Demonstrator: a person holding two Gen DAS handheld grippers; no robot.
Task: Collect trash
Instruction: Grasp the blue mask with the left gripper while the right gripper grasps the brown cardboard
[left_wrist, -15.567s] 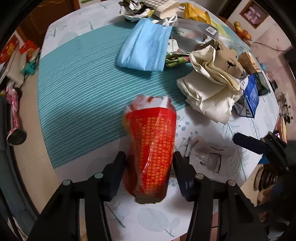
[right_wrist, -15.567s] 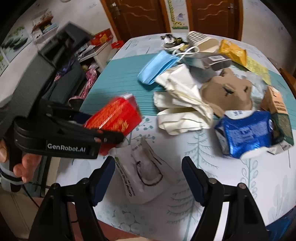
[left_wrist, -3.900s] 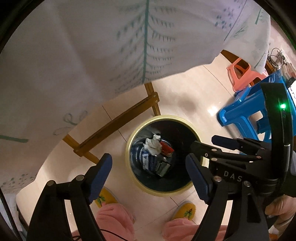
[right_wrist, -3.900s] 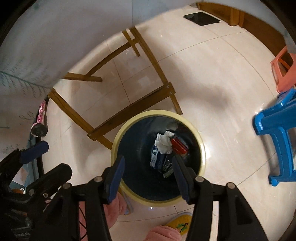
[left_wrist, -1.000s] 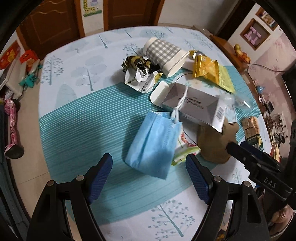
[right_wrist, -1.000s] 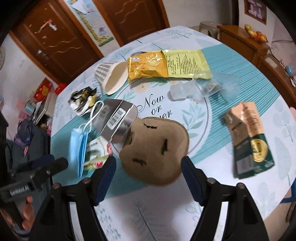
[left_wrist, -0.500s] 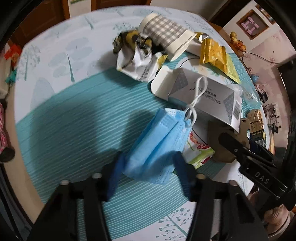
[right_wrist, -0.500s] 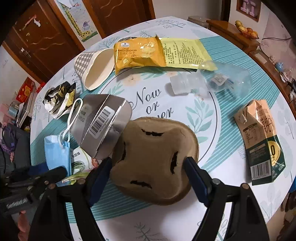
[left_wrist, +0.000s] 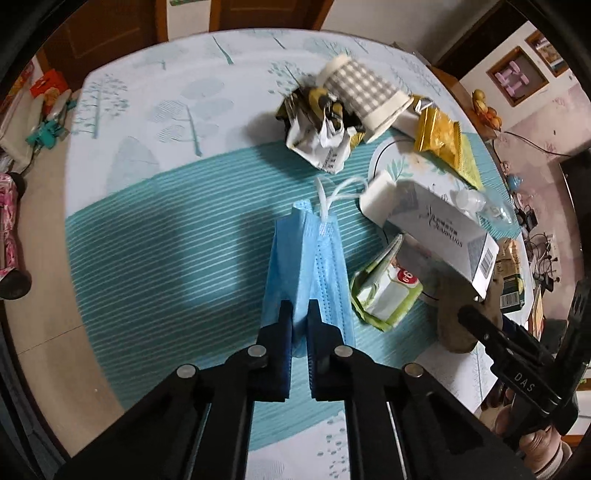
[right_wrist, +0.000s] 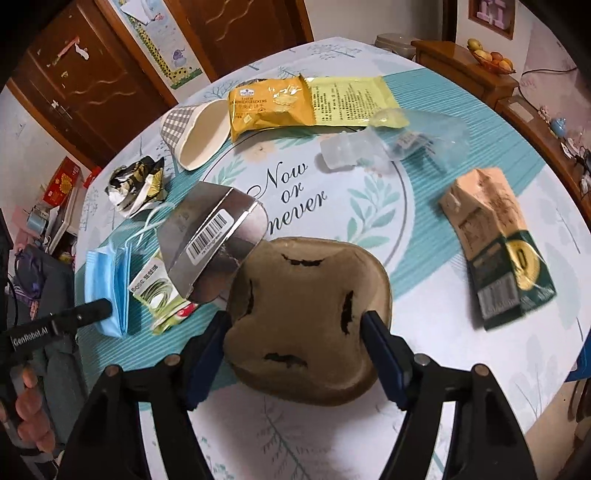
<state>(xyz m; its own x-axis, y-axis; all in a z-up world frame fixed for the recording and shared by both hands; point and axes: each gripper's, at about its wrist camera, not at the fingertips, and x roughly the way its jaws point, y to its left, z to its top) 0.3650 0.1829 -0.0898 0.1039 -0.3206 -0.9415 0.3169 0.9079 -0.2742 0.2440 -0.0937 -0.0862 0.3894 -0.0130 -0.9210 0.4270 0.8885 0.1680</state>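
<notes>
A blue face mask (left_wrist: 306, 251) lies bunched on the teal striped tablecloth (left_wrist: 166, 258), its white ear loops pointing away. My left gripper (left_wrist: 299, 314) is shut on the mask's near edge, and a fold of blue stands between the pads. The mask (right_wrist: 107, 280) and the left gripper (right_wrist: 88, 310) also show at the left of the right wrist view. A brown pulp cup carrier (right_wrist: 306, 288) lies flat near the table's front edge. My right gripper (right_wrist: 297, 325) straddles it; its jaws are closing, with a finger at each side of the carrier.
A grey barcoded box (right_wrist: 218, 236) leans on the carrier, with a green wipes packet (left_wrist: 384, 291) under it. Farther back lie a checked paper cup (right_wrist: 195, 129), a crumpled wrapper (left_wrist: 317, 133), a yellow cracker packet (right_wrist: 273, 107), a clear plastic bottle (right_wrist: 388, 144) and a green carton (right_wrist: 495, 243).
My left jaws came together on the blue mask and pinched it into a fold. The right gripper sank closer around the brown carrier.
</notes>
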